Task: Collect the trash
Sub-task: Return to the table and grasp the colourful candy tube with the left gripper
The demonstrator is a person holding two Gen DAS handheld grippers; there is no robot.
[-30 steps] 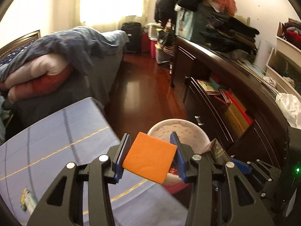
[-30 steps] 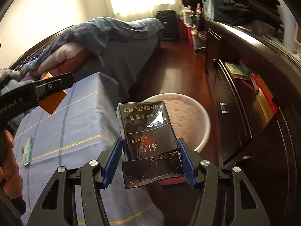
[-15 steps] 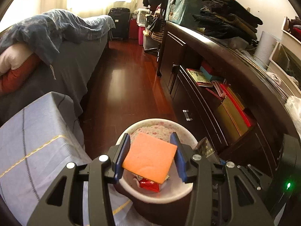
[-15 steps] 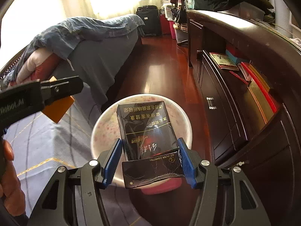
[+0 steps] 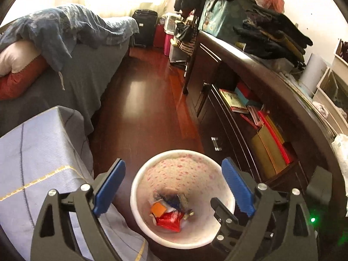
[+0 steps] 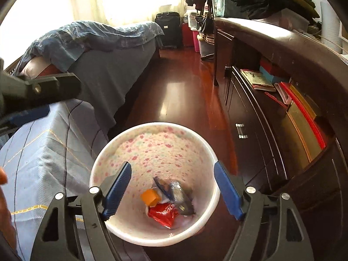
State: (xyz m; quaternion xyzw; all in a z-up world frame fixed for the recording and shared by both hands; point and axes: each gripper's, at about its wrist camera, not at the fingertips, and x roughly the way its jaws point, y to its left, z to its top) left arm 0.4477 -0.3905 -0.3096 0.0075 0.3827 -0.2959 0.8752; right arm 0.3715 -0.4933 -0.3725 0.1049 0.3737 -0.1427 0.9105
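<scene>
Red-brown floorboards run between bed and dark cabinet. At lower centre stands the flowered bin (image 5: 139,187); the orange pad (image 5: 158,209) and dark pack (image 6: 184,206) lie inside. Left gripper (image 5: 174,188) and right gripper (image 6: 173,188) have just been opening, jaws wide and empty.

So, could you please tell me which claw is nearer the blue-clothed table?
Left. The left claw hangs at the table's edge; the right claw is above the bin, on the dresser side. Both have just been opening, with nothing between them.
</scene>
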